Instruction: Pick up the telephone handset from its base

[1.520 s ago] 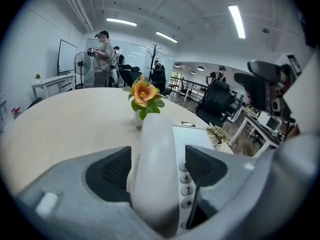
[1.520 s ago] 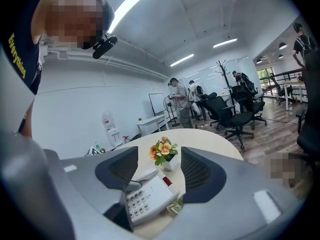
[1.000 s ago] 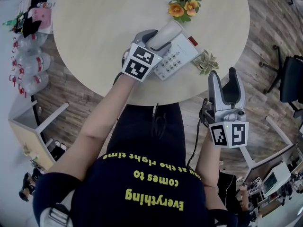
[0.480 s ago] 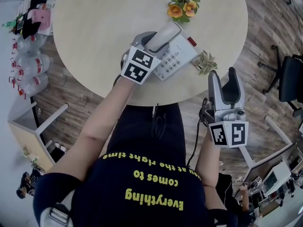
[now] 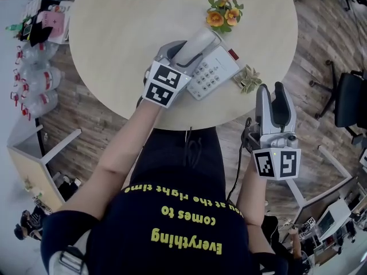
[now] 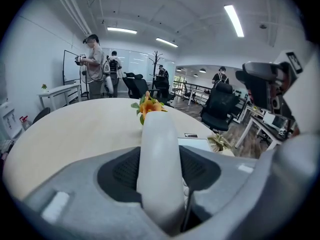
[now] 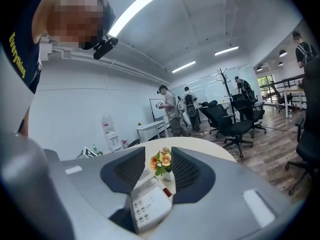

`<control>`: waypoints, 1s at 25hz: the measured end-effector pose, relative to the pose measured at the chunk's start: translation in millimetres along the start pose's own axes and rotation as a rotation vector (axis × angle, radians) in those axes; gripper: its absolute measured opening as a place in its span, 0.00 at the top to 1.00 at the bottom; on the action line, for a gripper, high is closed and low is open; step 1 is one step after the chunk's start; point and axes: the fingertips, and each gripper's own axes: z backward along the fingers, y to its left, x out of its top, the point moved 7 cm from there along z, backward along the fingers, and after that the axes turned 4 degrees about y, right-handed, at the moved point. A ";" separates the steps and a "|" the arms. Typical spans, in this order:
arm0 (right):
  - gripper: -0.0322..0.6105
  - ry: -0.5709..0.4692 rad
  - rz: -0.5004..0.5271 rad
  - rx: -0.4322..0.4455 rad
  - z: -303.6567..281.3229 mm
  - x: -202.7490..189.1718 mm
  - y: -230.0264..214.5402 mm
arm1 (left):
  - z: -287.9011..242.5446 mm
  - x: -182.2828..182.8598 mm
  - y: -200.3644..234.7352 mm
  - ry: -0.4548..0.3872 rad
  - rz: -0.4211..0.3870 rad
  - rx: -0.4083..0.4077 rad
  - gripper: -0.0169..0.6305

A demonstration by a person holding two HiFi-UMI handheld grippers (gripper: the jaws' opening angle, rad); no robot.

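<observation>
Handling: the telephone handset looks like smooth, rigid plastic, so I judge it light, stiff and somewhat slippery. It is not fragile, but it would clatter if dropped.
Hold point: the narrow middle of the bar, between the two thicker ends, is the best place, because the load balances there and the pads span it easily.
Left gripper: its fingers are clamped on the handset's two sides at about that middle, and the bar runs out ahead between them.
Handset place: it is over the telephone base, along the side away from the keypad. Its far end is tilted up, and I cannot tell whether it is fully clear of the cradle.
Cord: none is plain to see. If one ties it to the base, a slow lift would avoid dragging the base.
Right gripper: it is well apart from the base on the keypad side, past the edge of the table. Its fingers are closing and nothing is between them.
Flower pot: it stands near the base's far end, and the handset's raised end comes close to it.
Small green plant: it sits just beside the base's keypad side.
Count: one handset, one base, one flower pot, one small plant, one table and two grippers.
</observation>
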 end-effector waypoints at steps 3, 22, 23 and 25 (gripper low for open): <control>0.75 -0.028 0.008 -0.007 3.3 8.0 3.5 | 13.3 7.7 1.8 -0.032 0.003 0.012 0.63; 0.93 -0.185 0.121 0.009 32.6 63.2 32.5 | 111.5 54.4 5.1 -0.278 0.005 0.095 0.63; 0.93 -0.195 0.128 0.008 34.9 67.3 33.6 | 116.2 56.7 4.8 -0.290 0.005 0.098 0.63; 0.93 -0.216 0.145 0.009 39.3 75.2 36.8 | 126.3 61.3 4.1 -0.320 0.006 0.105 0.63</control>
